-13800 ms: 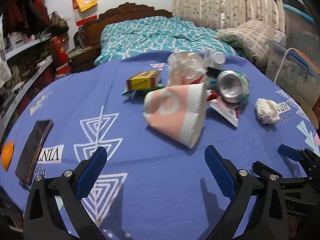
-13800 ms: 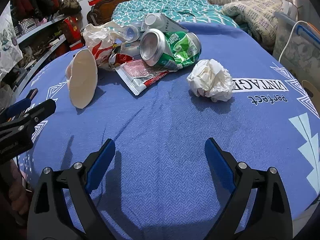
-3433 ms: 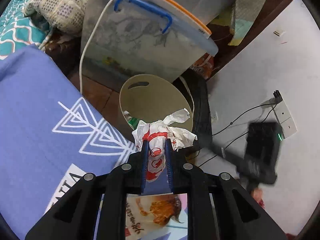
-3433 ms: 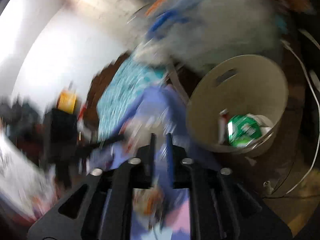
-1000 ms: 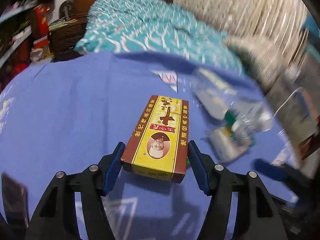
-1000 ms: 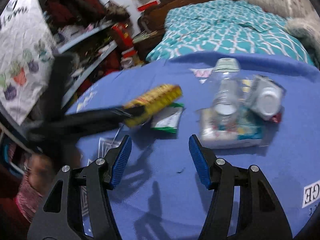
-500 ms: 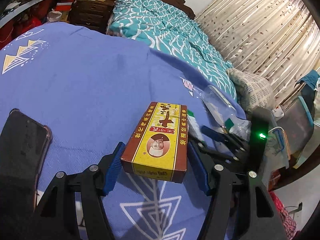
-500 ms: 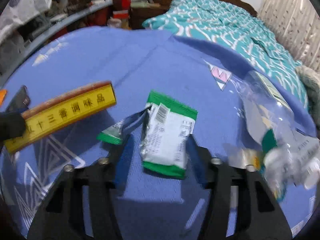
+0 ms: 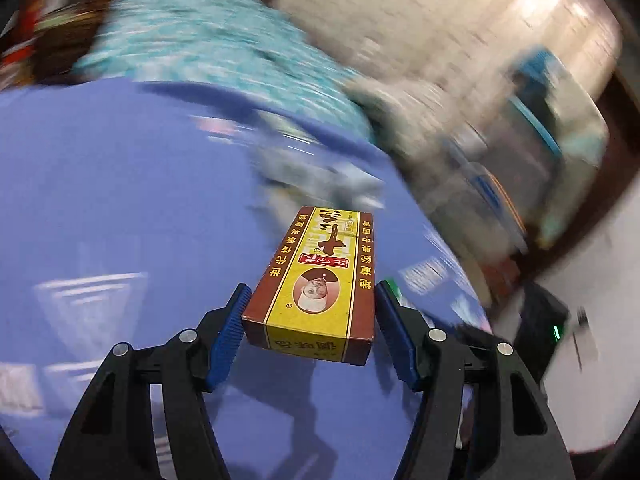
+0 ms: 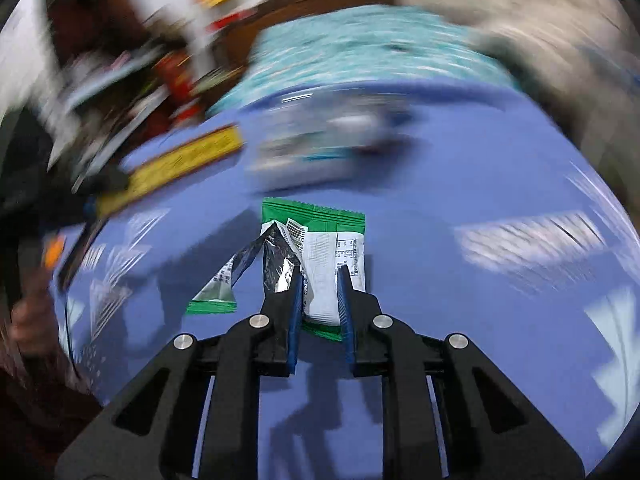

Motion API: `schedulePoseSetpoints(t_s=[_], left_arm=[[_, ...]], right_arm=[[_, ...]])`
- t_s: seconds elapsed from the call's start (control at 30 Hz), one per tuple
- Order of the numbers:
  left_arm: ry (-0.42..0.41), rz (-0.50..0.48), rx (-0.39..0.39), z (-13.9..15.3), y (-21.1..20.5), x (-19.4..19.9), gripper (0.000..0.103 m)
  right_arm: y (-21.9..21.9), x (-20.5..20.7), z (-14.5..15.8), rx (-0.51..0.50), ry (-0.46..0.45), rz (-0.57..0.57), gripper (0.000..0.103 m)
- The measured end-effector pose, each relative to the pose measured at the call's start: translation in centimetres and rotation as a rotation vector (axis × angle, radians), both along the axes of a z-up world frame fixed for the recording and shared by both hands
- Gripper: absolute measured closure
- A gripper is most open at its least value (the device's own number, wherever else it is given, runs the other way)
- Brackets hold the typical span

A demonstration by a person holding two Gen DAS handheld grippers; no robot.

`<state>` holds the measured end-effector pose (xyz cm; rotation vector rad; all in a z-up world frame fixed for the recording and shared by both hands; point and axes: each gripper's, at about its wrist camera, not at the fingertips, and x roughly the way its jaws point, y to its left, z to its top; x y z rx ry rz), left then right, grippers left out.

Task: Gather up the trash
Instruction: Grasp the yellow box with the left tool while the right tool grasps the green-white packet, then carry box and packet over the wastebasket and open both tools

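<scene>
My left gripper is shut on a yellow and brown carton with Chinese print and holds it above the blue tablecloth. My right gripper is shut on a torn green and white snack wrapper, lifted off the blue cloth. The carton also shows blurred at the left of the right wrist view. A clear plastic bottle and other wrappers lie blurred on the cloth beyond.
A bed with a teal patterned cover stands behind the table. A clear storage bin with a blue handle sits to the right past the table edge. Cluttered shelves are at the left. Both views are motion-blurred.
My right gripper has closed on the green wrapper and lifted it. My left gripper has swung right with the carton still held.
</scene>
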<state>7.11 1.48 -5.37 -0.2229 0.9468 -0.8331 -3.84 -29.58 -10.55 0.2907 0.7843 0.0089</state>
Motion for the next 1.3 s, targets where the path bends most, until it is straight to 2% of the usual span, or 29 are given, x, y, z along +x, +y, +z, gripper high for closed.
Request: schedulePoseSetpoints(t_s=[0.07, 0.17, 0.33, 0.53, 0.7, 0.83, 0.9, 0.93, 0.97, 1.0, 1.07, 1.1, 1.2, 1.3], left_arm=[[-0.017, -0.117, 0.015, 0.3, -5.5, -0.8, 0.044], [-0.034, -0.264, 0.050, -0.2, -13.3, -1.9, 0.044], [-0.014, -0.435, 0.105, -2.1, -24.2, -2.5, 0.044], [-0.011, -0.535, 0.146, -3.0, -33.6, -2.7, 0.044], [-0.066, -0.601, 0.169, -2.2, -42.8, -3.2, 0.044], [-0.077, -0.636, 0.207, -2.5, -49.6, -4.1, 0.044], [-0.079, -0.647, 0.230, -2.9, -52.3, -4.4, 0.044], [-0.079, -0.651, 0.239, -3.2, -53.1, -4.4, 0.044], [-0.076, -0.651, 0.249, -3.6, -54.1, -4.5, 0.043], [-0.066, -0.641, 0.271, -4.1, -55.1, -4.5, 0.041], [-0.047, -0.628, 0.295, -4.6, -56.1, -4.4, 0.034], [-0.040, -0.613, 0.294, -4.8, -56.2, -4.3, 0.034], [-0.024, -0.606, 0.260, -4.1, -55.3, -4.1, 0.034], [-0.050, -0.590, 0.216, -2.3, -53.0, -4.2, 0.034]], right_arm=[[-4.5, -2.0, -0.2, 0.018, -0.008, -0.116, 0.084], [-10.7, -5.2, -0.8, 0.096, -0.026, -0.258, 0.084], [-18.3, -8.9, -1.0, 0.146, -0.076, -0.434, 0.084], [-26.2, -10.5, -0.9, 0.172, -0.122, -0.575, 0.084], [-32.6, -8.8, -2.2, 0.196, -0.078, -0.636, 0.082], [-36.0, -7.7, -3.5, 0.182, -0.046, -0.672, 0.078], [-37.3, -7.3, -4.0, 0.198, -0.020, -0.677, 0.069], [-37.8, -7.3, -4.3, 0.206, -0.008, -0.678, 0.051], [-38.0, -7.3, -4.4, 0.198, 0.001, -0.683, 0.025], [-37.9, -7.4, -4.4, 0.178, -0.005, -0.685, 0.022], [-37.5, -8.0, -3.9, 0.133, -0.022, -0.673, 0.022], [-37.3, -8.3, -3.6, 0.121, -0.029, -0.670, 0.022], [-36.5, -9.9, -2.3, 0.134, -0.107, -0.710, 0.023], [-35.5, -11.1, -0.6, 0.149, -0.193, -0.743, 0.025]])
